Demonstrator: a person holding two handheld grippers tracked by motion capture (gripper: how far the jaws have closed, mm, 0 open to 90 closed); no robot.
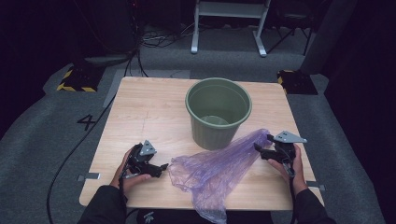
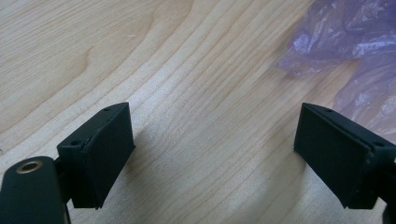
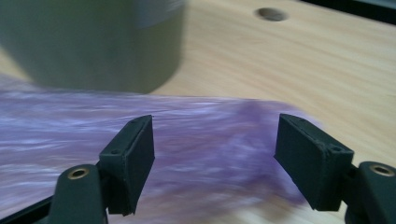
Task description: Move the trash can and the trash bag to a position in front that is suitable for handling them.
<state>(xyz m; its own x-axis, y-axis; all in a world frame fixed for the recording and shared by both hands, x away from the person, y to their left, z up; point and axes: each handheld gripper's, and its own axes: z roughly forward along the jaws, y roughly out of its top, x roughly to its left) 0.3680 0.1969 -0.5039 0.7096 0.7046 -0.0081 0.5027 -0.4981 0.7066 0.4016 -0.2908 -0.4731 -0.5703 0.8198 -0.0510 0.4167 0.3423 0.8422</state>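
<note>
Left tool [image 1: 161, 167] lay low over the pale wooden worktop [image 1: 154, 107], held in the person's left hand [image 1: 128, 170], forearm entering from the near edge, tool pointing toward the right tool. In the left gripper view its jaws stood wide apart with bare wood between them, gripping nothing. The crumpled translucent purple plastic bag [image 1: 212, 168] lay just beyond the left tool's tip, not touching it; in the left gripper view the bag [image 2: 355, 51] sat ahead and off to the far side of one jaw.

Right tool [image 1: 258, 148] was held in the right hand [image 1: 288, 165], wrist cocked, pointing inward at the bag's raised end. Right gripper view: jaws wide apart, the bag [image 3: 196, 140] spread between and beyond them, blurred; no jaw pressed on the film.

The round green plastic bucket [image 1: 218, 112] stood upright ahead of both tools, nearer the right one, the bag resting against its base. One bag end hung over the worktop's near edge.
</note>
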